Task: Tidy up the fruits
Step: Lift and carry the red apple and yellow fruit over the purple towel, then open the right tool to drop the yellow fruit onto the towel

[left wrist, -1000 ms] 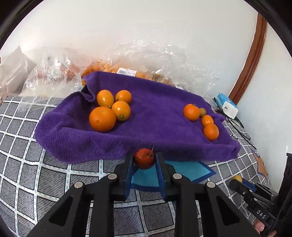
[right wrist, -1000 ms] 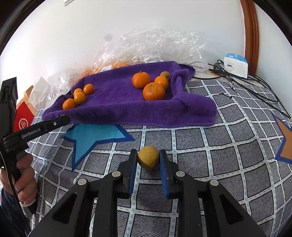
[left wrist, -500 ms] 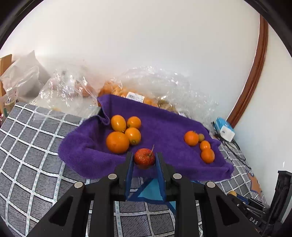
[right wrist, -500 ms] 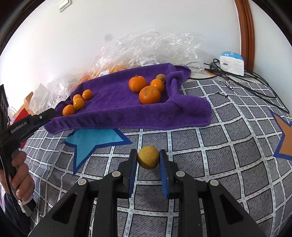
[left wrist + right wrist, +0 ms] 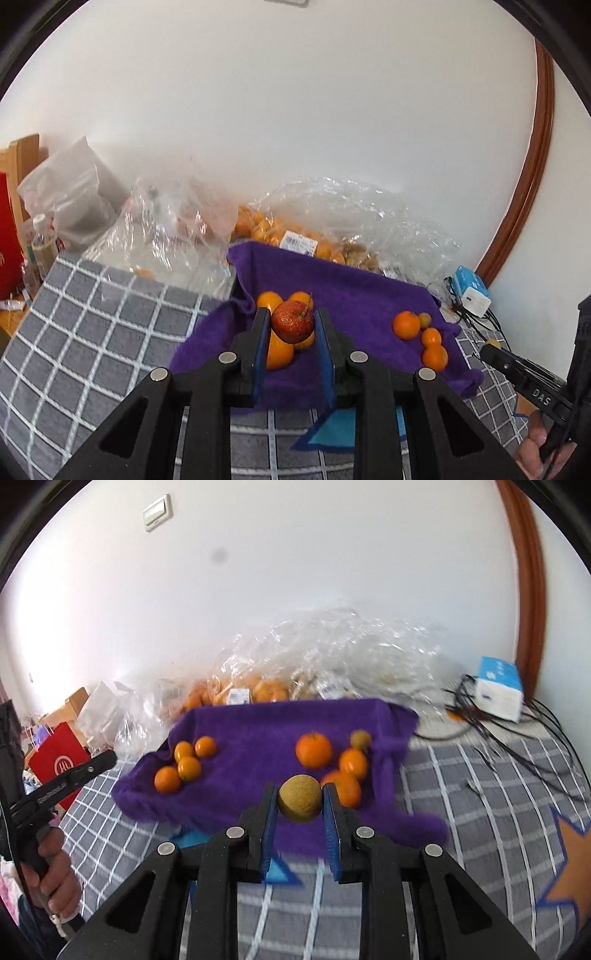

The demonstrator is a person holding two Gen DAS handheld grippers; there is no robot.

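Note:
My left gripper (image 5: pixel 292 323) is shut on a small red fruit (image 5: pixel 292 322) and holds it in the air above the near left part of the purple towel (image 5: pixel 354 295). A left group of oranges (image 5: pixel 280 350) lies right behind it. A right group of oranges (image 5: pixel 406 325) lies at the towel's right end. My right gripper (image 5: pixel 300 803) is shut on a yellow-brown round fruit (image 5: pixel 300 803), held over the near edge of the purple towel (image 5: pixel 258 734), just in front of the right oranges (image 5: pixel 314 749). The left oranges (image 5: pixel 184 760) lie farther left.
Clear plastic bags with more fruit (image 5: pixel 288 236) lie behind the towel against the wall. A white and blue box with cables (image 5: pixel 498 690) sits at the right. A red bag (image 5: pixel 57 760) stands at the far left. The grey checked cloth (image 5: pixel 92 325) has a blue star patch (image 5: pixel 343 432).
Both grippers have risen and moved forward toward the towel, each carrying its fruit. The left one now hangs over the left oranges, the right one over the towel's near edge.

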